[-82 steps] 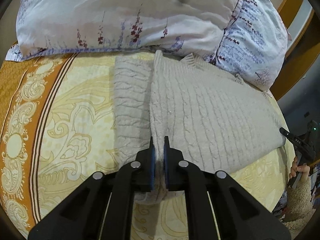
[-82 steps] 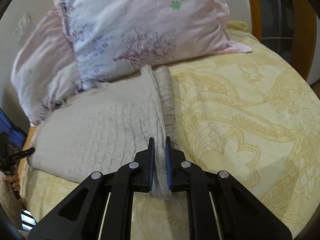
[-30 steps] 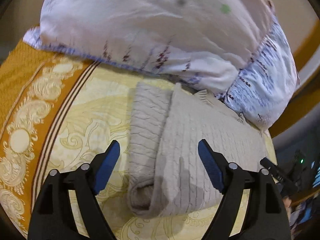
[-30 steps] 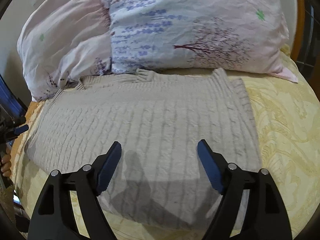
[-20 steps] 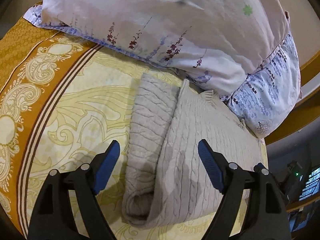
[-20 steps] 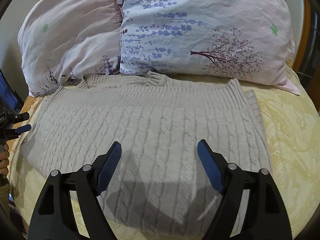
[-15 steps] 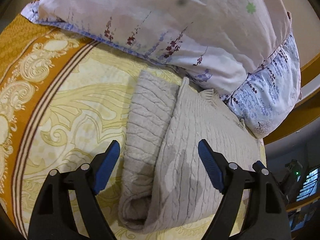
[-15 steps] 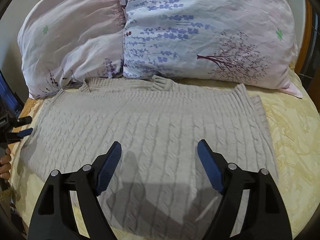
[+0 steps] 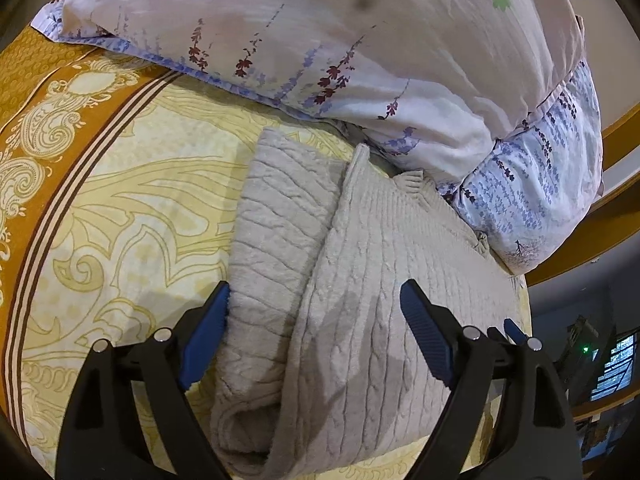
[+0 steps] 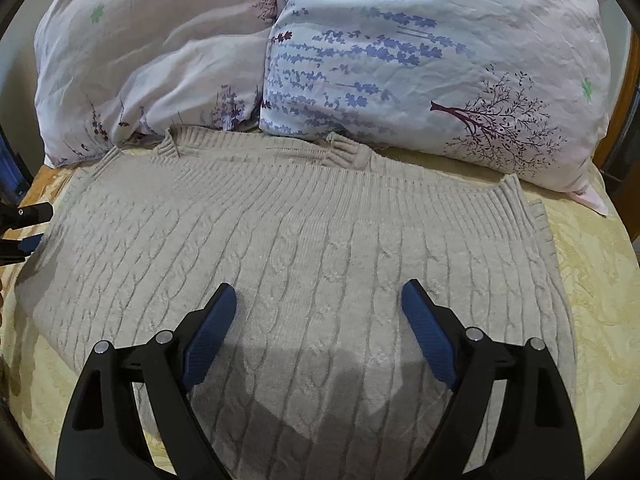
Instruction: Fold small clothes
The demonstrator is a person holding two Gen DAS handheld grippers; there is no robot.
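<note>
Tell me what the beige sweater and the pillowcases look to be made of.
Sweater: soft, matte cable knit, likely wool or acrylic; raised braided ribs and fuzzy nap show. Pillowcases: thin, smooth woven fabric, probably cotton or a blend; fine wrinkles and a printed floral pattern.

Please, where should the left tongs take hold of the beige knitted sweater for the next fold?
Probably the rolled near-left edge of the sweater, approached from the near side. There the layers bulge above the bedspread, giving the open left tongs something to pinch.

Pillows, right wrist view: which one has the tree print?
The right-hand pillow, pale blue with a dark tree; the left pillow is pinkish with sprigs only.
</note>
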